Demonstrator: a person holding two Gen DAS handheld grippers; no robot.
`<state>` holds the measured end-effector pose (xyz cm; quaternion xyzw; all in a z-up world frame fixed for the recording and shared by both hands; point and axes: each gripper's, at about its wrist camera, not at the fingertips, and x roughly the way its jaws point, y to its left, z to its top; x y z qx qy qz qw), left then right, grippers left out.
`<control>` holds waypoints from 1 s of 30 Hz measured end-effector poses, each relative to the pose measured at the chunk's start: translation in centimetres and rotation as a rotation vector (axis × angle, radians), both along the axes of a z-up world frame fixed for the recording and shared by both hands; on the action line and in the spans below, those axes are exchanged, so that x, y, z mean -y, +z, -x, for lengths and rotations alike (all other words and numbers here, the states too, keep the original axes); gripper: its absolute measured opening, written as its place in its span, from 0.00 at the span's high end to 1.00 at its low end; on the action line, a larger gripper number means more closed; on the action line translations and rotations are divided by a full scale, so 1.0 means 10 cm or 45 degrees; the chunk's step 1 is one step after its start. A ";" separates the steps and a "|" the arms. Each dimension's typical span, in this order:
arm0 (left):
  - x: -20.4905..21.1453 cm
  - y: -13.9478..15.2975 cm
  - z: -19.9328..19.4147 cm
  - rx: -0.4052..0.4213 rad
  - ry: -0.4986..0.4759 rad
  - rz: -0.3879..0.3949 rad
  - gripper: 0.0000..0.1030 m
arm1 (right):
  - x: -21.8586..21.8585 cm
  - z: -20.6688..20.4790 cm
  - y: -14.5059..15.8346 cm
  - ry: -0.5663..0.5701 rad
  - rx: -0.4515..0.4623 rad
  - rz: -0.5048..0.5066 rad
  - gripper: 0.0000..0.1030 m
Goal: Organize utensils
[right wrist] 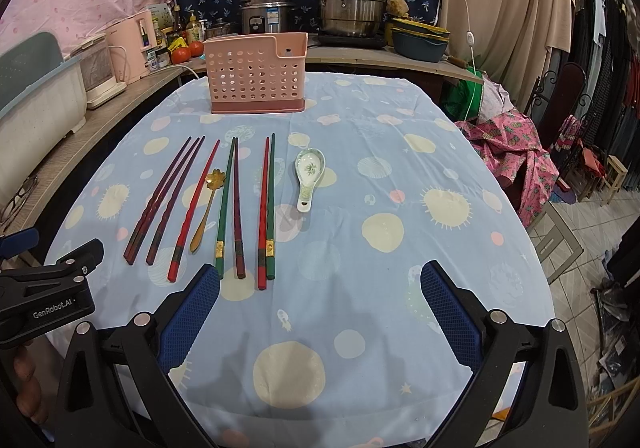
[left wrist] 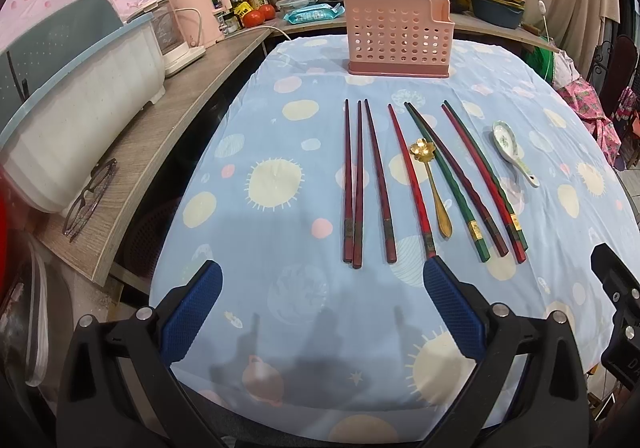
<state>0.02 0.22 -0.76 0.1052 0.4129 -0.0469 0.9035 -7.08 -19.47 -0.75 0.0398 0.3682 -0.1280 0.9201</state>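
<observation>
Reading "GenRobot.AI" — left gripper, beside chopsticks.

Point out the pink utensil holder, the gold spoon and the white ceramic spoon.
pink utensil holder [right wrist: 256,77]: right wrist view, middle of its perforated front wall.
gold spoon [left wrist: 434,191]: left wrist view, on its thin handle below the flower-shaped bowl.
white ceramic spoon [right wrist: 309,167]: right wrist view, inside its patterned bowl.

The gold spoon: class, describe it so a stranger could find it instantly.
Start at the pink perforated holder at the table's far end and come towards the row of chopsticks. The gold spoon lies between a red chopstick and a green one: metal, flower-shaped bowl, shorter than them.
</observation>
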 end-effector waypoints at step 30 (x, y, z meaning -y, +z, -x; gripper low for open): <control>0.00 -0.02 0.00 -0.007 0.000 0.002 0.07 | 0.00 -0.01 0.01 0.006 0.001 -0.013 0.07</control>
